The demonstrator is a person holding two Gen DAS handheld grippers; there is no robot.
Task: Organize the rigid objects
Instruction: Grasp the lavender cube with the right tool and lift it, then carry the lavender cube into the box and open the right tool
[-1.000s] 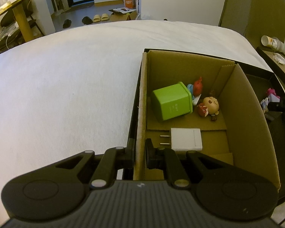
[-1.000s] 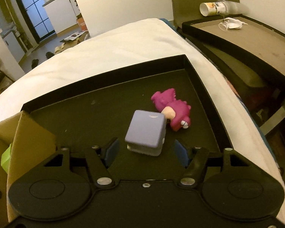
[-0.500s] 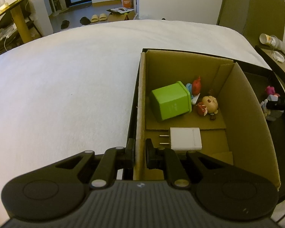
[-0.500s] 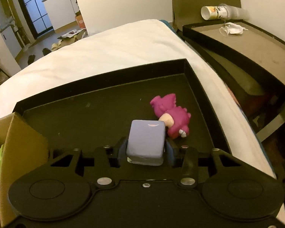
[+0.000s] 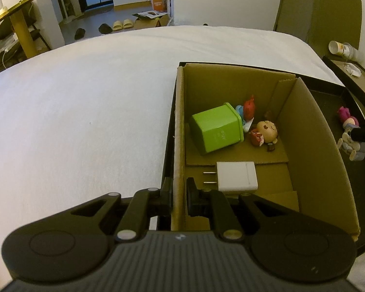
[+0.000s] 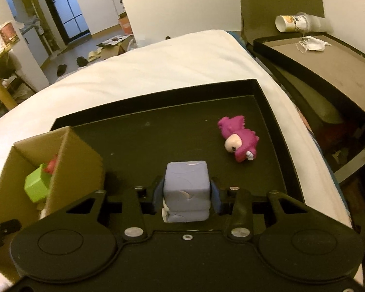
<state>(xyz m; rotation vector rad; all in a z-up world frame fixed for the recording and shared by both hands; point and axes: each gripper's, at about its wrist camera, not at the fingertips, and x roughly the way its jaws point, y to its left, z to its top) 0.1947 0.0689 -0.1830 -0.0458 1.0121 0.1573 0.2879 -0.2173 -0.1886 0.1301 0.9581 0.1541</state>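
My left gripper (image 5: 178,196) is shut on the left wall of the cardboard box (image 5: 178,131). Inside the box lie a green cube (image 5: 216,129), a white plug adapter (image 5: 237,176), a round-headed doll (image 5: 267,132) and a red and blue figure (image 5: 247,109). My right gripper (image 6: 187,196) is shut on a grey-purple block toy (image 6: 186,185) and holds it above the black tray (image 6: 138,146). A magenta dinosaur toy (image 6: 239,142) lies on the tray to the right. The held toy also shows in the left wrist view (image 5: 352,146).
The tray and box rest on a white bed (image 5: 85,112). A brown side table (image 6: 328,68) with a paper cup (image 6: 293,22) and a face mask (image 6: 312,45) stands at the right. The floor beyond holds slippers and boxes.
My right gripper closed on the grey-purple block toy and lifted it up and back off the tray, leaving the dinosaur lying there. The left gripper stays clamped on the box wall.
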